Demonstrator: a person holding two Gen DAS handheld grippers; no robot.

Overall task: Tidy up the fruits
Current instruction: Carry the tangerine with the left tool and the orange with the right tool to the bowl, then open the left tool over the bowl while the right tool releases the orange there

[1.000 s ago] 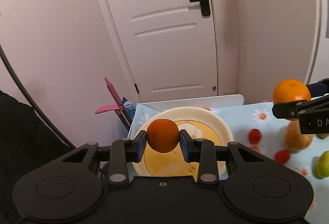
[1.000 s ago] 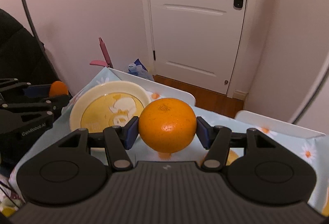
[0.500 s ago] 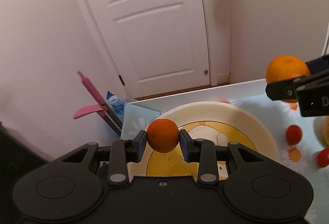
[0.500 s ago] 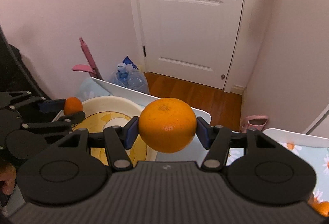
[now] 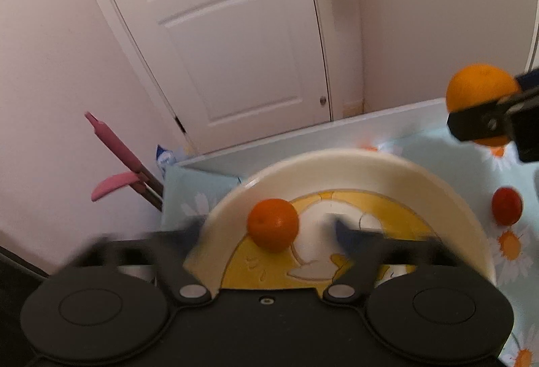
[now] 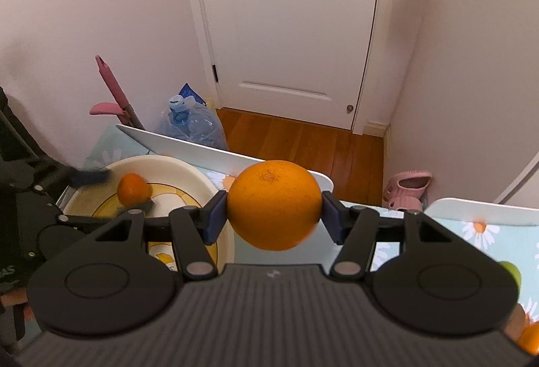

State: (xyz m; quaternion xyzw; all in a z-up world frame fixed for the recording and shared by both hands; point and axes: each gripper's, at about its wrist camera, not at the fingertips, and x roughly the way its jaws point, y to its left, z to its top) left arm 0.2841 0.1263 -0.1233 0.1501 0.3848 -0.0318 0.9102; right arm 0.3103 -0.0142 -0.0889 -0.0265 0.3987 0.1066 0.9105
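Note:
A small orange (image 5: 273, 225) lies on the cream and yellow plate (image 5: 337, 155), near its left side. My left gripper (image 5: 266, 229) straddles it with the jaws opening, both fingers blurred and clear of the fruit. In the right wrist view the same small orange (image 6: 133, 188) rests on the plate (image 6: 188, 171) between the left gripper's spread fingers (image 6: 91, 176). My right gripper (image 6: 273, 208) is shut on a large orange (image 6: 273, 203), held in the air just right of the plate. From the left wrist view that large orange (image 5: 481, 97) shows at the far right.
A daisy-print cloth (image 5: 512, 242) covers the table, with a small red fruit (image 5: 506, 205) right of the plate and a green fruit (image 6: 510, 272) further right. A white raised edge (image 6: 202, 148) bounds the table's far side. Beyond it stand a water bottle (image 6: 192, 124) and a pink-handled tool (image 6: 111, 87).
The left jaws have sprung apart and let go of the small orange, which now sits on the plate. Both grippers came lower and closer to the plate. The right grip is unchanged.

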